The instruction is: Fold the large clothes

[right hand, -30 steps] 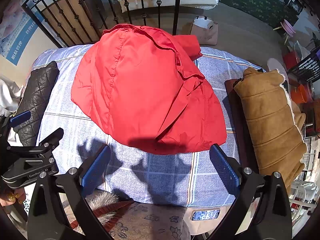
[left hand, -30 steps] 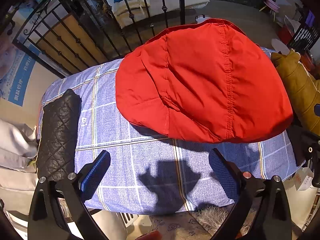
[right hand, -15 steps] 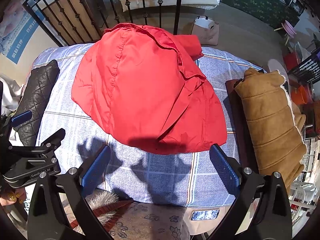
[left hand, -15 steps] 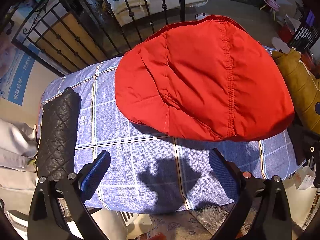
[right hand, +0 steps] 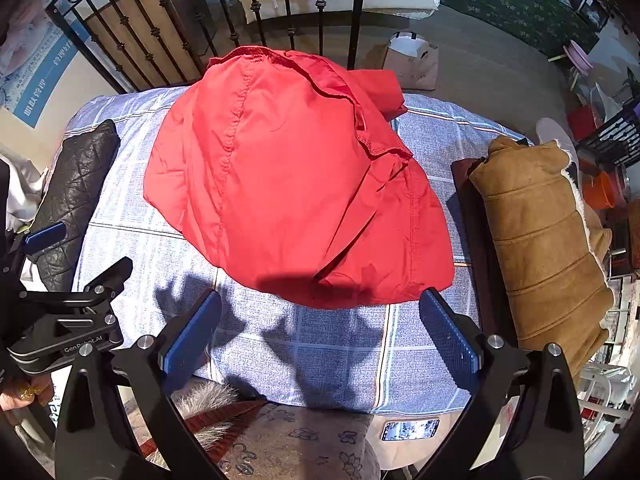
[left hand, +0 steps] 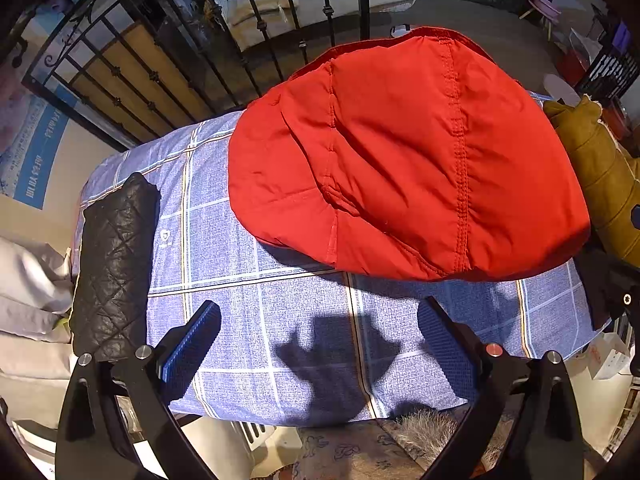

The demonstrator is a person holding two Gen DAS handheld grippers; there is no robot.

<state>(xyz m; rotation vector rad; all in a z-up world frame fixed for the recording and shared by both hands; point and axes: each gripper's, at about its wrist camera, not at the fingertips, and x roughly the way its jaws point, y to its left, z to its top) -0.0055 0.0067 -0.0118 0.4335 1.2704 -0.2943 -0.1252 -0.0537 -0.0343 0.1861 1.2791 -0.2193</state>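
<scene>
Both tools hang above the near edge of the table with nothing between their pads. The left tool [left hand: 319, 342] has its jaws spread wide over bare checked cloth, and the right tool [right hand: 320, 334] is spread just as wide, its far tips close to the near hem of the red jacket [right hand: 296, 184] but not touching it.

The red jacket lies in the middle of the table [left hand: 256, 312], on the blue checked cover, as a rounded mound. In the right wrist view a flap or sleeve lies over its right side, with a loose red piece sticking out at the far right, so it looks partly gathered in rather than squared off. I judge this one unfinished: the edges are curved, and at least one more fold and some smoothing seem to be left.

At the left edge of the table sits a black quilted garment [left hand: 114, 268], folded into a tidy narrow block. At the right edge a brown suede coat [right hand: 540, 240] lies in a compact bundle, on what seems to be another dark piece. These two look done, so the task appears well along, with the red jacket the piece in hand.
</scene>
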